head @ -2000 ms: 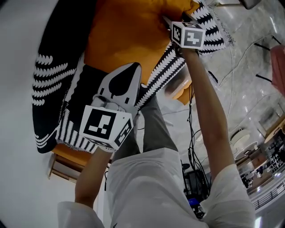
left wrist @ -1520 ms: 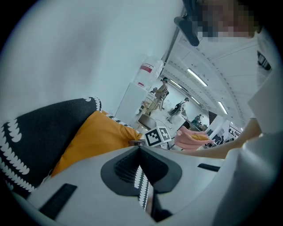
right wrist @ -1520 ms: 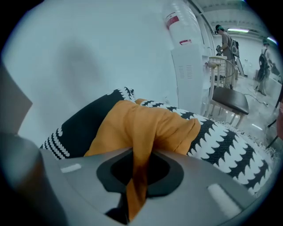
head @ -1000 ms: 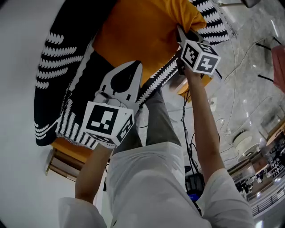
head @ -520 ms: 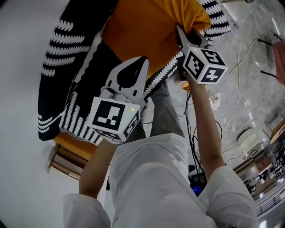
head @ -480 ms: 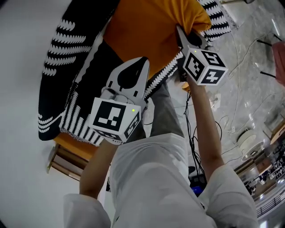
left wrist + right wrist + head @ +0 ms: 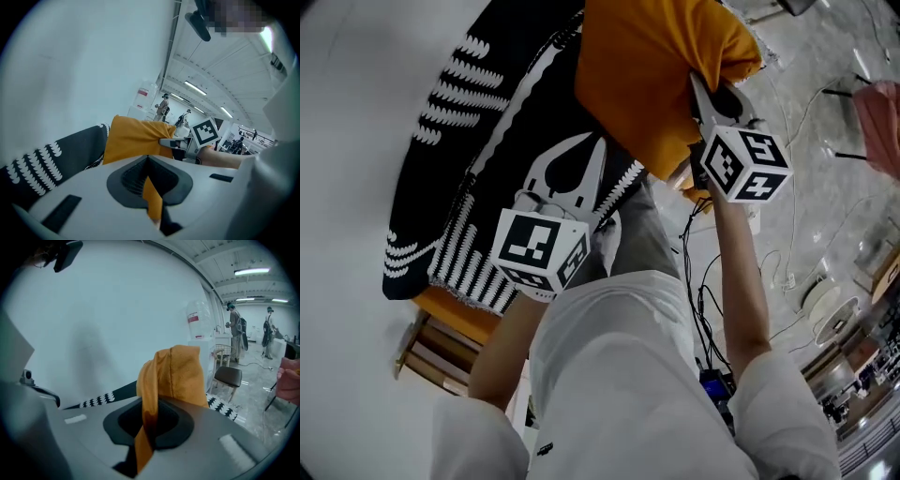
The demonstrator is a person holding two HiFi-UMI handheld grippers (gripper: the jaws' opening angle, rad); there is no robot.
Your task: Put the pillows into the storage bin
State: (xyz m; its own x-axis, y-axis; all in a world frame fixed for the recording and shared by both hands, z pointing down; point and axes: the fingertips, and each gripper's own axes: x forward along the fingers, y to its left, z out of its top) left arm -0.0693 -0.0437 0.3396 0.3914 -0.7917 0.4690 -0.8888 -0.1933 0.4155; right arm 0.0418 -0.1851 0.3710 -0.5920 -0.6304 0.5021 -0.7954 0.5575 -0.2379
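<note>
White wall (image 7: 347, 141) fills the left of the head view; pale stone floor (image 7: 825, 225) with loose cables (image 7: 703, 272) lies to the right. Between them sits a black cloth (image 7: 487, 122) with white patterning, spread over an orange base on a wooden frame (image 7: 431, 347). Whether that cloth is itself a pillow cannot be told.

Item in hand: one orange pillow (image 7: 647, 66). It is off any support and hangs over the cloth's far right edge, carried only by the two grippers.

Left gripper (image 7: 598, 142): clenched on the pillow's near lower edge. Its own view shows a strip of orange fabric pinched between the closed jaws, with the pillow's bulk beyond them.

Right gripper (image 7: 701, 89): clenched on the pillow's right side. Its own view shows a fold of orange fabric drawn down through the jaws and bunched above them.

Both grips take fabric only, not the filling. In my judgement the hold is adequate for carrying, though the cover could slip if it is pulled unevenly.

Storage bin: not seen in any view. Its position and contents cannot be reported.

Progress, as judged: the pick-up of this pillow is complete. Carrying it to the bin, lowering it in and letting go are all outstanding. No pillow is shown stowed. The number of pillows left cannot be established from these views.
</note>
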